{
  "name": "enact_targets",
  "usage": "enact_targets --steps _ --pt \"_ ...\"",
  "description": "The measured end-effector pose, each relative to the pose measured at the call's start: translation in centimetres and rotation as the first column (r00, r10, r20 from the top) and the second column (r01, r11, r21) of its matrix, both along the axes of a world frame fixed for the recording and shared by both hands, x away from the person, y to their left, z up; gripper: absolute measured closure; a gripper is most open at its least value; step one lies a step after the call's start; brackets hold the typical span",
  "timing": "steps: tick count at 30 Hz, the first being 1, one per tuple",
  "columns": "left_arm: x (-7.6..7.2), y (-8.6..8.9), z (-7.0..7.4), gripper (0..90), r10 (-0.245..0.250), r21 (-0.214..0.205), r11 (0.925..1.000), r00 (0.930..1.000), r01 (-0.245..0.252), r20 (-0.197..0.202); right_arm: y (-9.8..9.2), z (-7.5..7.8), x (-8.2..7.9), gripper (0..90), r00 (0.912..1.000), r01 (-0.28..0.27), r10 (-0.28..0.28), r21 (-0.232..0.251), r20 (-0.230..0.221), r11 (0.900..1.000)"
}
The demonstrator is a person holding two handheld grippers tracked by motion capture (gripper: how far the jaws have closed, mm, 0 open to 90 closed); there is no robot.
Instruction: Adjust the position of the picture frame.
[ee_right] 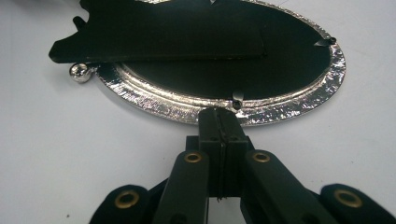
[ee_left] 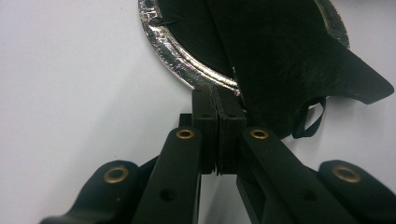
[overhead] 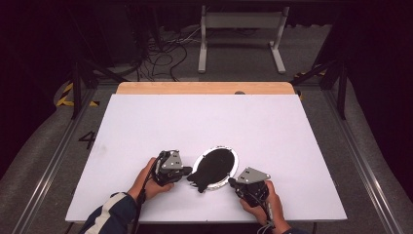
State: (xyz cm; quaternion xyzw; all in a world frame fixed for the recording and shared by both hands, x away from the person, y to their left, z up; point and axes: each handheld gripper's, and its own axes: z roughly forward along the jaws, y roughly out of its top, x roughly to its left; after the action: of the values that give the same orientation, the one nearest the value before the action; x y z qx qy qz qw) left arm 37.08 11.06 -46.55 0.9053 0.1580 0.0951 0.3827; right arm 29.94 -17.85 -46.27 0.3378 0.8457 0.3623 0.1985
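An oval silver frame [overhead: 234,168] lies face down on the white table top [overhead: 204,122], its black back [overhead: 214,163] up. A black stand flap [overhead: 198,183] sticks out past its near-left end. In the left gripper view my left gripper [ee_left: 219,95] is shut, its tips against the silver rim [ee_left: 173,56] beside the flap [ee_left: 289,60], with nothing seen between the jaws. In the right gripper view my right gripper [ee_right: 222,114] is shut too, with its tips at the rim [ee_right: 280,109] beside a small clip [ee_right: 237,100]. Seen from above, the left gripper [overhead: 187,171] and right gripper [overhead: 231,181] flank the frame's near end.
A thin black loop [ee_left: 310,119] hangs from the flap. A small silver ball foot [ee_right: 80,72] sits at the rim's end. A wooden strip [overhead: 204,87] runs along the table's far edge. On the floor beyond are cables [overhead: 160,58] and a white stand [overhead: 241,34].
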Motion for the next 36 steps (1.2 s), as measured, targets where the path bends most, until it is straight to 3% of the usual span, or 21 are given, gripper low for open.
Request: enact_targets --steps 2,19,36 --pt "0.0 0.0 0.0 89.0 -0.001 0.0 1.0 1.0 0.001 0.0 0.2 0.0 0.1 90.0 0.9999 -0.003 0.003 -0.019 0.015 0.9998" --pt "0.0 0.0 -0.1 90.0 0.018 -0.02 0.9996 0.9995 -0.018 -0.027 0.4 0.1 1.4 90.0 0.9994 0.034 -0.034 -0.002 -0.005 0.9994" --pt "0.3 -0.6 -0.1 89.8 0.025 -0.025 0.9994 0.9996 -0.025 -0.015 0.4 0.2 4.9 90.0 0.9948 0.101 -0.101 0.003 -0.012 0.9949"
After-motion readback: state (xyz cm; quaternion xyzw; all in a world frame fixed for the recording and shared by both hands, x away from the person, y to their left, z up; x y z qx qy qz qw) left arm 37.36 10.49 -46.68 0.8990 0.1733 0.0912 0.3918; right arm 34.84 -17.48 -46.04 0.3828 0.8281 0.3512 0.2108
